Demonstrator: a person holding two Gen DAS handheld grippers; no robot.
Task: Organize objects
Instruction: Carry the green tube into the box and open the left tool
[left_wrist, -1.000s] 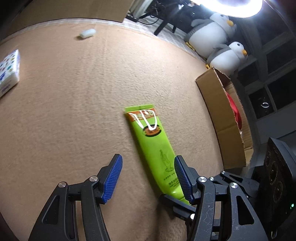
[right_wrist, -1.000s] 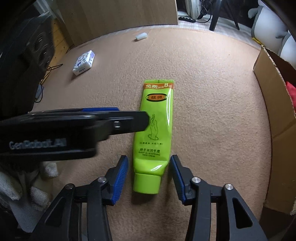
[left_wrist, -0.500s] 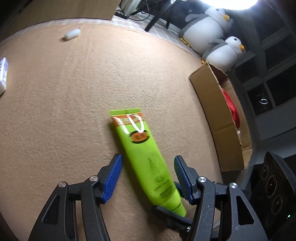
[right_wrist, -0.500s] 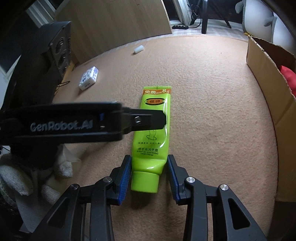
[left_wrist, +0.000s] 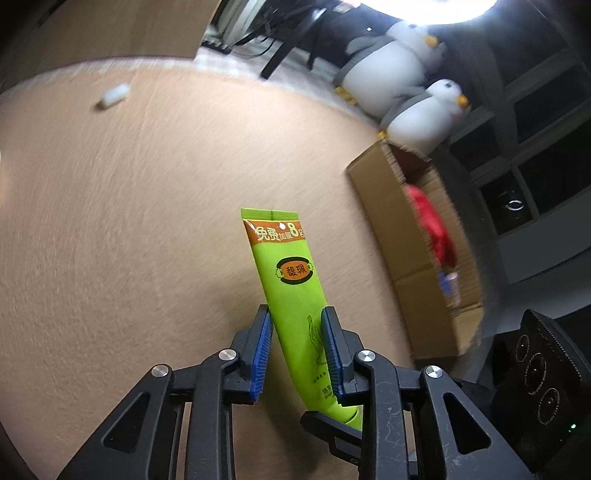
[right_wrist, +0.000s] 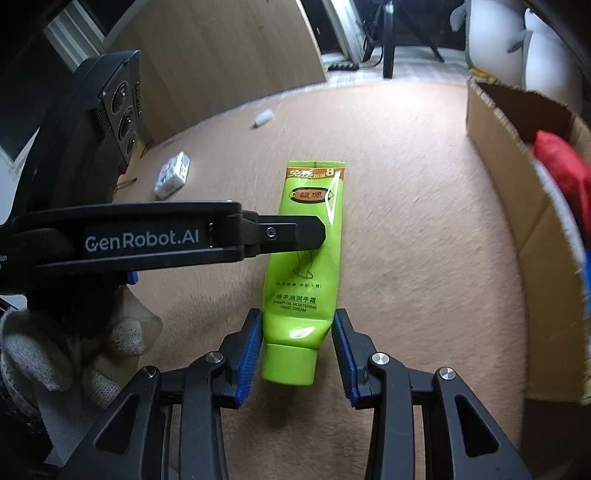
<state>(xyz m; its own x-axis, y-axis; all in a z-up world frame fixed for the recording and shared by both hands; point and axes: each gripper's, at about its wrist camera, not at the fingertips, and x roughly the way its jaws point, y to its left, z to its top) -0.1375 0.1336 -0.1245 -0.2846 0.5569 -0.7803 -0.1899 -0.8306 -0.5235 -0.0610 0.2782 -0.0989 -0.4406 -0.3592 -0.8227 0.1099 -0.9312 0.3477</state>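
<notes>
A lime-green hand cream tube (left_wrist: 288, 266) hangs over the beige carpet (left_wrist: 147, 221), crimped end away from me. My left gripper (left_wrist: 297, 332) is closing on the tube's middle, and both blue pads press its sides. In the right wrist view the same tube (right_wrist: 306, 258) points away, with my right gripper (right_wrist: 297, 332) shut on its shoulder just above the cap. The left gripper's black finger (right_wrist: 288, 234) crosses the tube from the left there. A hand in a white glove (right_wrist: 37, 350) holds the left gripper.
An open cardboard box (left_wrist: 399, 258) stands on the right, with something red (left_wrist: 432, 221) inside. A small white cylinder (right_wrist: 264, 117) and a white patterned packet (right_wrist: 172, 180) lie far off on the carpet. Two penguin plush toys (left_wrist: 391, 51) sit behind the box.
The left jaws have gone from wide apart to shut on the tube's middle. The tube has come up off the carpet and drawn nearer the box. The right grip holds.
</notes>
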